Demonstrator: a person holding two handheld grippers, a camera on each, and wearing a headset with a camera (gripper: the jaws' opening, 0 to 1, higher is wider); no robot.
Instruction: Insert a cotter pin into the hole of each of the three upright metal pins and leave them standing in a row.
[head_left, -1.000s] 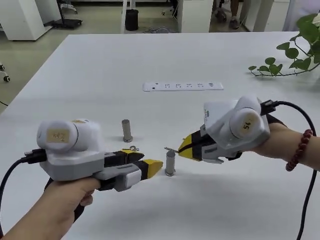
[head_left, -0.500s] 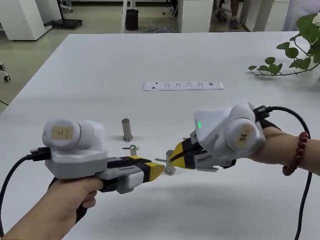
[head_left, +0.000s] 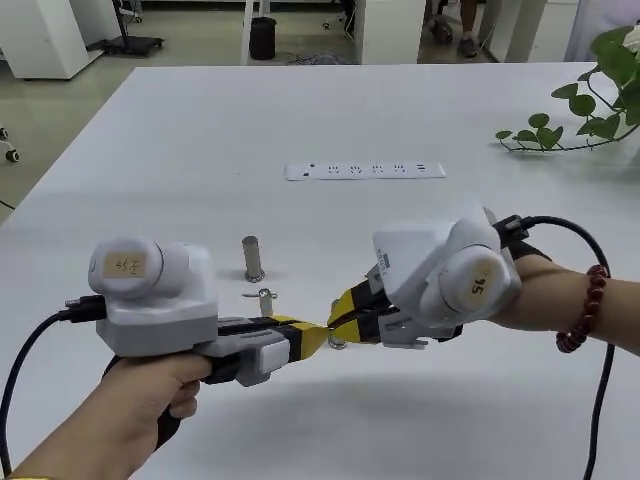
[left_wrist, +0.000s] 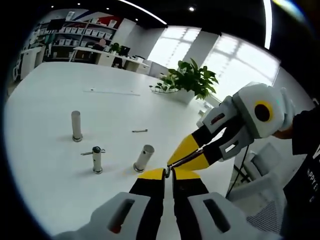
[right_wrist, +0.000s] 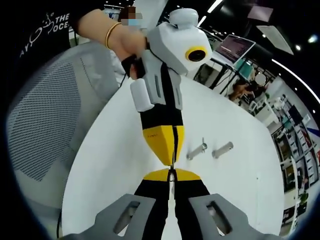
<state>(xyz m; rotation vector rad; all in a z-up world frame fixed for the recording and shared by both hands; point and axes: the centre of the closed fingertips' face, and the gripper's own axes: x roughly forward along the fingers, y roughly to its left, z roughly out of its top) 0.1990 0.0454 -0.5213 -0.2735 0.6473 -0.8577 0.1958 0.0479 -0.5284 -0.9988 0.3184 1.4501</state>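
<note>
Looking along the left gripper (left_wrist: 168, 173) at the bottom middle of its own view, we see its yellow jaw tips pressed together. The right gripper (right_wrist: 173, 175) has its jaws closed too, and they pinch the held cotter pin (left_wrist: 181, 161), a thin bit of wire. The wire pokes out of the right gripper, and its free end meets the tips of the left gripper. We cannot tell if the left jaws pinch that end or just touch it. In the head view the two grippers meet tip to tip a little below the middle of the frame, each one held in a hand.

Just left of the tips in the left gripper view is the near metal pin (left_wrist: 144, 157), a short grey post that looks tilted in that round view. In the head view the gripper tips hide most of it. Left of it stands the middle metal pin (left_wrist: 96, 160), upright, with a fitted cotter pin (left_wrist: 88, 152) through its top. Further to the upper left stands the far metal pin (left_wrist: 76, 126), upright and bare. A loose cotter pin (left_wrist: 139, 131) lies flat on the white table (head_left: 180, 140), apart from the posts.

Near the top middle of the head view a white power strip (head_left: 365, 171) lies on the table. Green plant leaves (head_left: 600, 90) show in the upper right corner.
</note>
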